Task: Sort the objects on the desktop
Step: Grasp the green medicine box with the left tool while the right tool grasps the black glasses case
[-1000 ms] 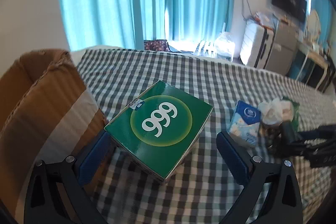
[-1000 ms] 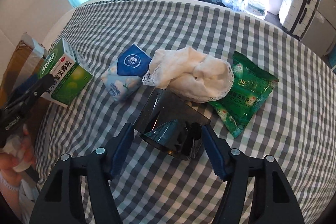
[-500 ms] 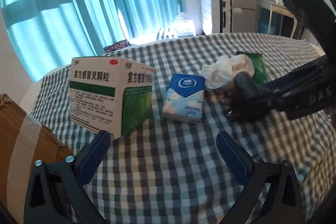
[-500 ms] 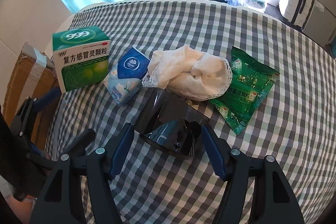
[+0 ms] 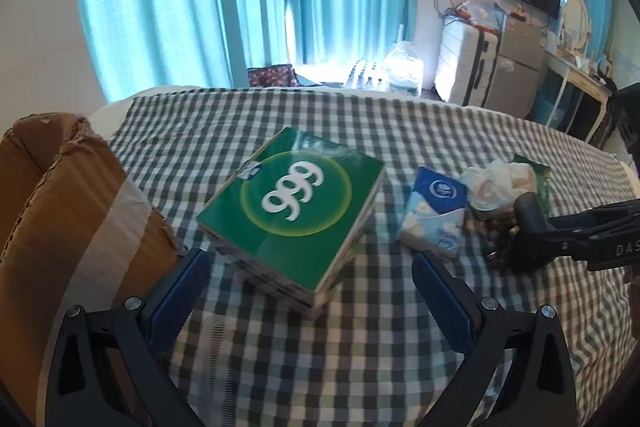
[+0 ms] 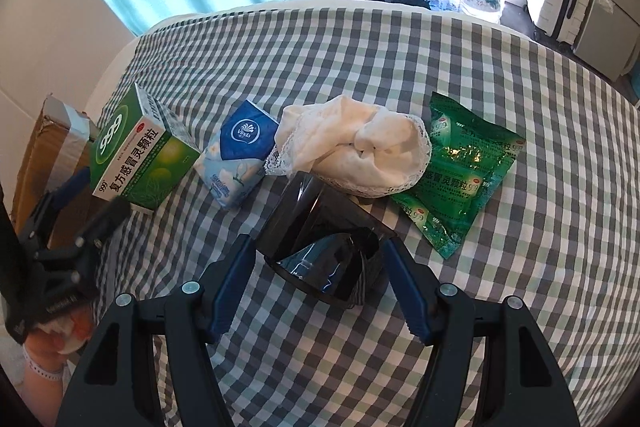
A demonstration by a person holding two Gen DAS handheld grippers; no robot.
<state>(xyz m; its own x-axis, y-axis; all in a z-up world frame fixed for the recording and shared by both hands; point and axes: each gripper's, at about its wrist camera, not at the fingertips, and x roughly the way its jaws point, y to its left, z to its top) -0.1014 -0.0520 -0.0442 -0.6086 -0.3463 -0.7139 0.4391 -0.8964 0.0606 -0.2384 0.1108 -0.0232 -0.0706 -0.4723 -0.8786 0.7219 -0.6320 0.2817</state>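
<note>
The left gripper (image 5: 310, 287) is spread wide and holds nothing; the green medicine box (image 5: 294, 213) stands just in front of it, tilted, with one fingertip close to its left lower corner. The right gripper (image 6: 320, 283) is also spread, its jaws on both sides of the black sunglasses (image 6: 324, 251) and, as far as I can tell, not yet pressing them.

I take the medicine box as the landmark. To its right lies the blue tissue pack (image 6: 236, 159), almost touching it; further right come the white cloth (image 6: 352, 147), whose edge lies over the sunglasses, and the green sachet bag (image 6: 460, 167). To the left of the medicine box stands the cardboard box (image 5: 60, 227).

To do this step well, I think the left gripper should go forward until both pads reach past the edges of the medicine box, then close on its two long sides, because the box looks light and can turn.

The cardboard box is open at the top, but its inside is not visible, so I cannot say what it holds.
</note>
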